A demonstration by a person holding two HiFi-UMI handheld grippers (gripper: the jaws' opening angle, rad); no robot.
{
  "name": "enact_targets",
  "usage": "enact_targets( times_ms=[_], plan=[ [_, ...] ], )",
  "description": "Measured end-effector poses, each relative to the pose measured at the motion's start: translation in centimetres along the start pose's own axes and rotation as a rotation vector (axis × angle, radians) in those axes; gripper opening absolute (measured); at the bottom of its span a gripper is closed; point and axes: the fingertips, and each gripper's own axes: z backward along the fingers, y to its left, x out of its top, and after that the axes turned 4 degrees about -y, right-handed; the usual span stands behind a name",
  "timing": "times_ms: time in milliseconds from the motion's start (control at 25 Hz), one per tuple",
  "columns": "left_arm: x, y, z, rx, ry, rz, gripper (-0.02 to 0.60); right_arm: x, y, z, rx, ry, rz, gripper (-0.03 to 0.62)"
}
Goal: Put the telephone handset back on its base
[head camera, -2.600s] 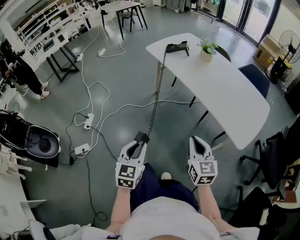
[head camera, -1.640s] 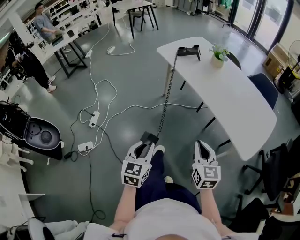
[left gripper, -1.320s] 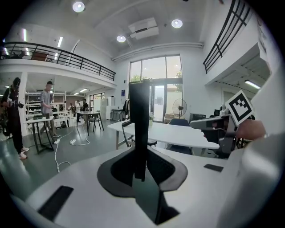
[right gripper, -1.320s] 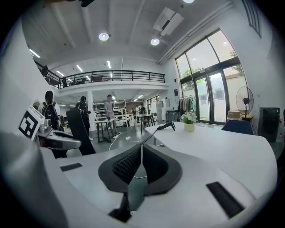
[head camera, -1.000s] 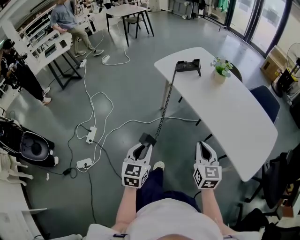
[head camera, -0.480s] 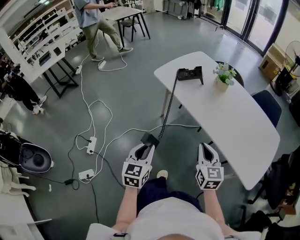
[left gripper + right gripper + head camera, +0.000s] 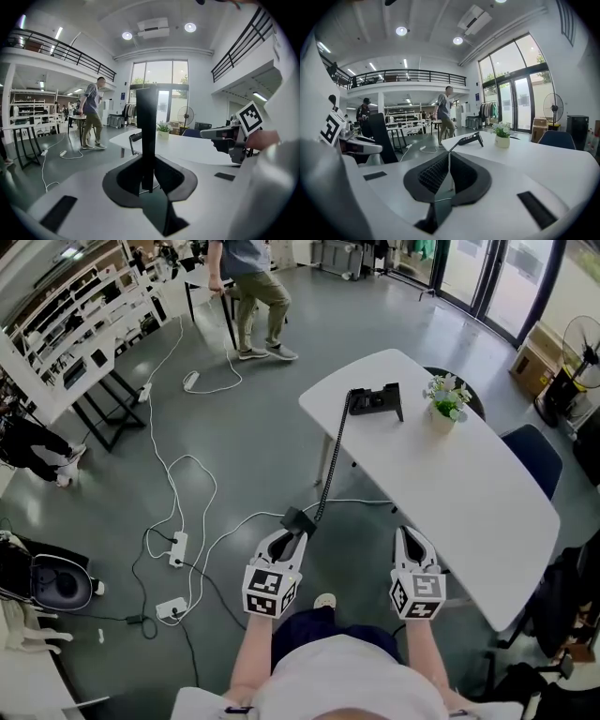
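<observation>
my left gripper (image 7: 284,538) was held out ahead of me, jaws clamped on the handset (image 7: 298,520). my right gripper (image 7: 411,534) was level beside it, jaws together, empty. forearms ran parallel.

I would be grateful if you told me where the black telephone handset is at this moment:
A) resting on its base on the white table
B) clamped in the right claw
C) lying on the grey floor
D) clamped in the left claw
D: the left claw is shut on the black telephone handset, whose black coiled cord stretches back to the black base on the white table; the right claw is shut and empty.
</observation>
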Motion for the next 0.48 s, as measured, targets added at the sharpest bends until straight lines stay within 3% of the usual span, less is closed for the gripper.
enact_targets(
  times_ms=[160, 480],
  plan=[
    [0.0, 0.6, -0.8, -0.023, 0.011, -0.022, 0.078, 0.0, -0.3, -1.3, -0.014, 0.000, -0.008, 0.037],
    [-0.4, 1.2, -1.1, -0.015, 0.023, 0.008, 0.080, -0.3, 0.0, -2.2, -0.004, 0.019, -0.014, 0.037]
  ],
)
